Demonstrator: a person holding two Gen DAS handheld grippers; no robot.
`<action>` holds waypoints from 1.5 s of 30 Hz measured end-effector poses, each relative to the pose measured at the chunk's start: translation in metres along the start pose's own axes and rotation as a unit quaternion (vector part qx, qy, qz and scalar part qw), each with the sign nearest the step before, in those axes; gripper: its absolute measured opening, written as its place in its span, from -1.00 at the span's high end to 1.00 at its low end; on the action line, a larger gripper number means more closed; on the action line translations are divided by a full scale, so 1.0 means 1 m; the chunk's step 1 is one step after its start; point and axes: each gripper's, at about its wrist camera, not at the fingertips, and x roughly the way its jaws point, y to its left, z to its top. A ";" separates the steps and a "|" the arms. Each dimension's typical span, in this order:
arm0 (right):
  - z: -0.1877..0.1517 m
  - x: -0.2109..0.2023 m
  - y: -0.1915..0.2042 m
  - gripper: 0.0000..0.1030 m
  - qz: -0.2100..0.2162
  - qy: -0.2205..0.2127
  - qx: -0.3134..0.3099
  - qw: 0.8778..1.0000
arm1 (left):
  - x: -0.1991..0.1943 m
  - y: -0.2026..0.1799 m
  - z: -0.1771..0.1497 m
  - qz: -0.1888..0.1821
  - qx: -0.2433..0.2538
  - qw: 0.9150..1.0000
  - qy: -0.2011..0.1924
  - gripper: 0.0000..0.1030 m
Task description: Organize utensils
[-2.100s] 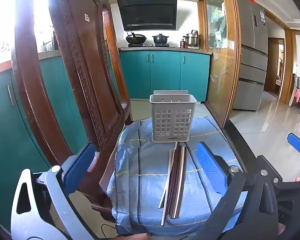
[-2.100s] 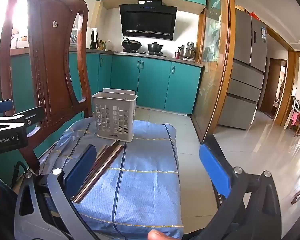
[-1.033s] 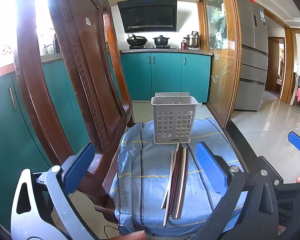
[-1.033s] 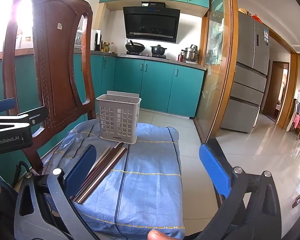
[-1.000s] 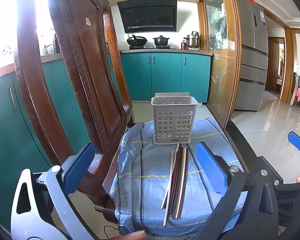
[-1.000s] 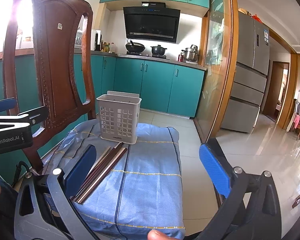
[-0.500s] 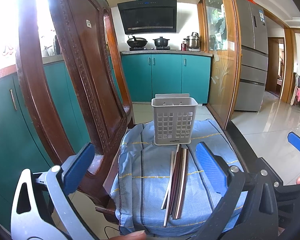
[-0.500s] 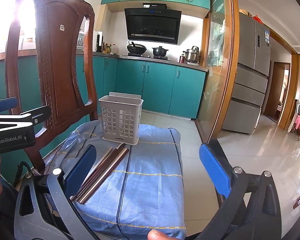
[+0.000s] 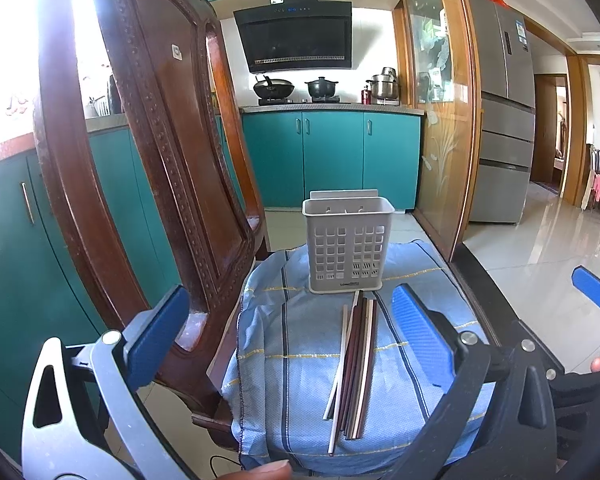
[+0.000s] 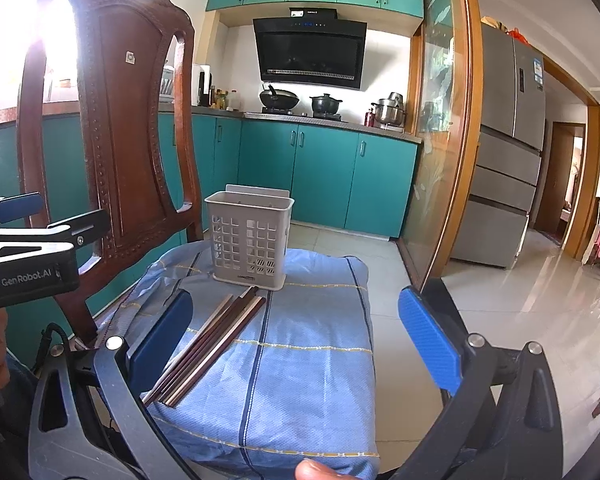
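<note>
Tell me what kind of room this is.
A home kitchen, most likely: teal cabinets, a range hood above a stove with a wok and pots, plus a steel fridge at the right.

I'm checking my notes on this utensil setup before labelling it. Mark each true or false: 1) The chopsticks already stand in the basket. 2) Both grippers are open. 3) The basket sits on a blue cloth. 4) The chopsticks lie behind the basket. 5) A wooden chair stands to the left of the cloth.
1) False. The chopsticks lie flat on the cloth, outside the basket.
2) True. The left gripper and the right gripper are both open and hold nothing.
3) True. It stands upright on the blue cloth.
4) False. They lie in front of it, nearer the grippers.
5) True. The wooden chair is there.
</note>
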 end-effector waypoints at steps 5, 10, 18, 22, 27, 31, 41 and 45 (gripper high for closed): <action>0.000 0.000 -0.001 -0.95 -0.002 0.001 -0.001 1.000 | -0.001 0.001 -0.001 0.003 -0.002 1.000 -0.001 -0.95; -0.003 0.002 -0.003 -0.95 -0.003 0.003 0.003 1.000 | -0.001 0.000 -0.002 0.004 0.001 1.000 -0.001 -0.95; -0.005 0.021 -0.017 -0.95 0.006 0.014 0.030 0.999 | 0.007 -0.003 -0.003 0.021 0.021 1.000 0.007 -0.95; -0.003 0.038 -0.023 -0.95 -0.011 0.019 0.025 0.999 | 0.018 -0.003 0.007 0.005 0.035 0.999 0.002 -0.95; 0.003 0.072 -0.026 -0.95 -0.016 0.039 0.021 0.999 | 0.037 0.006 0.022 0.003 0.052 0.999 0.000 -0.95; 0.008 0.094 -0.033 -0.95 0.006 0.057 0.041 0.998 | 0.047 0.015 0.033 -0.012 0.053 0.998 0.008 -0.95; 0.027 0.098 -0.034 -0.95 0.063 0.044 0.035 0.996 | 0.060 0.012 0.048 -0.012 0.064 0.998 0.001 -0.95; 0.029 0.088 -0.038 -0.95 0.075 0.030 0.046 0.996 | 0.054 0.004 0.046 -0.016 0.072 0.997 -0.008 -0.95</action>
